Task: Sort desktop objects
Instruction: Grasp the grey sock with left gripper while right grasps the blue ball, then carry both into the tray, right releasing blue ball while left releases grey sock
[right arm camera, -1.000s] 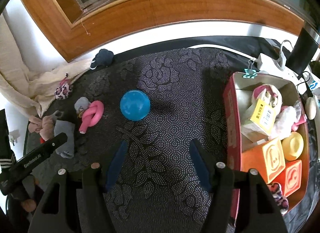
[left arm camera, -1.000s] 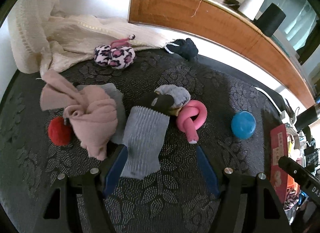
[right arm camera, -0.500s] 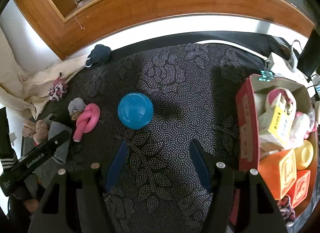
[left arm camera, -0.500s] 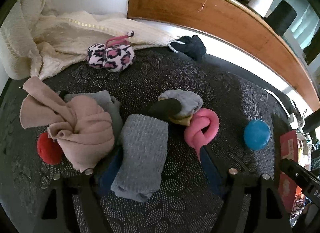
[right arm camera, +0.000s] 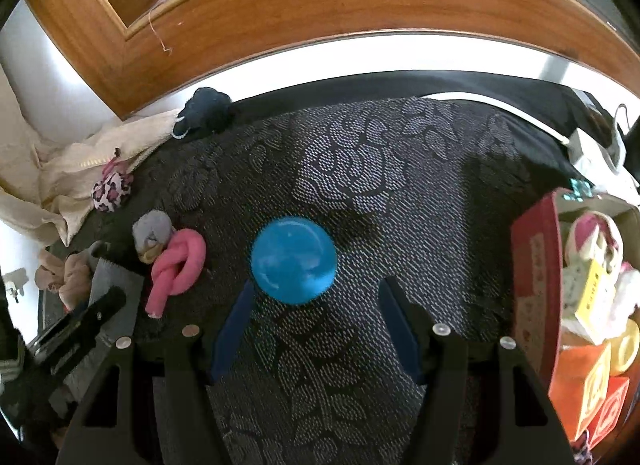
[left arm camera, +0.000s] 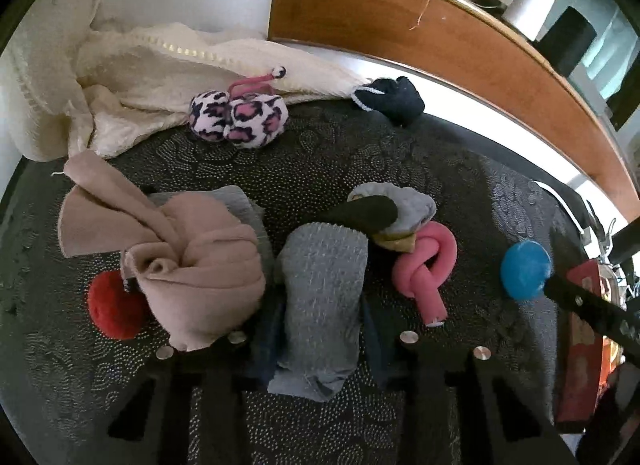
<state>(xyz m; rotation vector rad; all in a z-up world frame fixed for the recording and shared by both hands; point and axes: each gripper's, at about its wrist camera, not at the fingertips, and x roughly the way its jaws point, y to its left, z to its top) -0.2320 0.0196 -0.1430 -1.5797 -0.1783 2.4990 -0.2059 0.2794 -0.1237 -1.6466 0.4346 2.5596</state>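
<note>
My left gripper (left arm camera: 320,317) has its blue fingers closed in against both sides of a grey knitted sock (left arm camera: 322,297) on the dark patterned cloth. A beige rolled cloth (left arm camera: 192,261) and a red pompom (left arm camera: 114,307) lie to its left, a pink knotted toy (left arm camera: 426,265) to its right. My right gripper (right arm camera: 316,297) is open, and its tips stand on either side of the near edge of a blue ball (right arm camera: 294,259). The ball also shows in the left wrist view (left arm camera: 524,269).
A red box (right arm camera: 536,265) of toys and blocks stands at the right. A leopard-print plush (left arm camera: 240,119), a dark sock (left arm camera: 394,99) and a cream knit blanket (left arm camera: 132,77) lie at the back. A grey rolled sock (left arm camera: 400,205) sits behind the pink toy. A wooden frame (right arm camera: 320,5) runs behind.
My left gripper moved forward over the grey sock and its fingers closed in on it. My right gripper moved forward until the blue ball sits at its fingertips.
</note>
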